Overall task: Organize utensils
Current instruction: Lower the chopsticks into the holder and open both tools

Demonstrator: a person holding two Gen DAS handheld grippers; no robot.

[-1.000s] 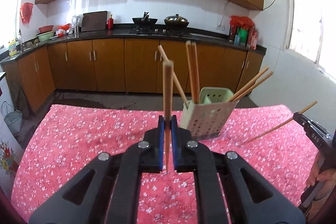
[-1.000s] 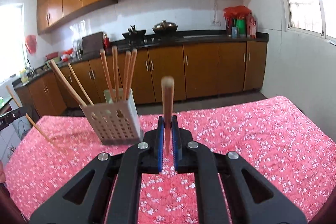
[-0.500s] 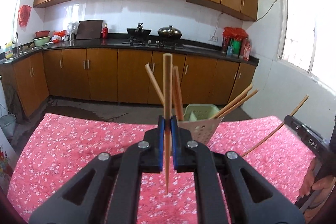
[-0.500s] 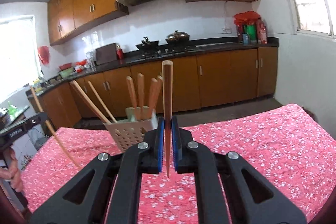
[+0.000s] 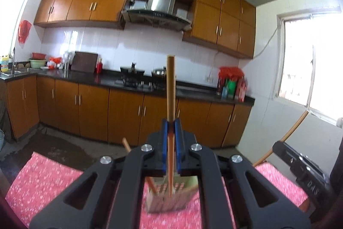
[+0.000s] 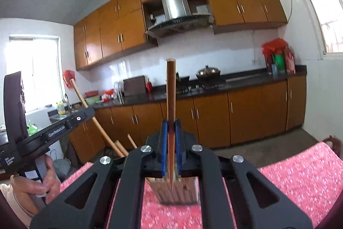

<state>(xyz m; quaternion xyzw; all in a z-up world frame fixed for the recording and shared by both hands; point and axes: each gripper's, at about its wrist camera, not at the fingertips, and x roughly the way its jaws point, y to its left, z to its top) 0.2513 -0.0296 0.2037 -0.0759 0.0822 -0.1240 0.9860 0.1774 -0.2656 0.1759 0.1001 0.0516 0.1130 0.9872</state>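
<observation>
My left gripper (image 5: 170,126) is shut on a wooden chopstick (image 5: 170,91) held upright, its thin tip hanging over the beige perforated utensil holder (image 5: 171,199), which sits on the red floral tablecloth (image 5: 42,177) and is largely hidden behind the gripper body. My right gripper (image 6: 170,126) is shut on another upright chopstick (image 6: 171,96), its tip over the same holder (image 6: 178,192). Other chopsticks (image 6: 120,148) lean out of the holder. The left gripper and its chopstick (image 6: 83,100) show at the left of the right wrist view; the right one shows at the right of the left wrist view (image 5: 300,173).
The table's far edge (image 5: 55,162) faces a kitchen floor and wooden base cabinets (image 5: 85,113) under a dark counter with a stove. A window wall (image 5: 308,83) stands to the right. The person's hand (image 6: 36,181) grips the left tool's handle.
Both grippers have moved in close over the holder and tilted up, so the holder has dropped from mid-view to behind the gripper bodies. Both chopsticks stay clamped.
</observation>
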